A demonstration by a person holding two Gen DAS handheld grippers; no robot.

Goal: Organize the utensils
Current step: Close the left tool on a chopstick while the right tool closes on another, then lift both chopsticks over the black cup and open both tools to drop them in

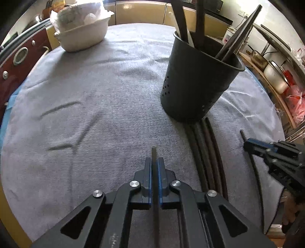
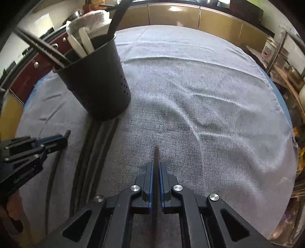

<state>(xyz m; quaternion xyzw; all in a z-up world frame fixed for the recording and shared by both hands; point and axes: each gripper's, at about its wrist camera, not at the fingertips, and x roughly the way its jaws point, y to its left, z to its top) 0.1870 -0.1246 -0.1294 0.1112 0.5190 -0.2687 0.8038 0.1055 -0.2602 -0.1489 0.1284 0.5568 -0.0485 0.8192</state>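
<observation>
A black perforated utensil holder (image 1: 196, 76) stands on the grey cloth and holds several dark chopsticks; in the right wrist view (image 2: 95, 80) it also holds white utensils. Several dark chopsticks (image 1: 205, 152) lie side by side on the cloth in front of it, also in the right wrist view (image 2: 91, 164). My left gripper (image 1: 154, 162) is shut on a dark chopstick (image 1: 154, 154), low over the cloth, left of the lying ones. My right gripper (image 2: 156, 166) is shut on another dark chopstick (image 2: 156, 156). Each gripper shows in the other's view (image 1: 247, 145) (image 2: 63, 139).
A white basin (image 1: 82, 32) with white bags stands at the far left of the table. Yellow cabinets (image 2: 171, 15) run behind. A red appliance (image 1: 17, 63) is at the left. Shelves with pots (image 1: 274, 74) stand at the right. The cloth (image 2: 209, 114) is wrinkled.
</observation>
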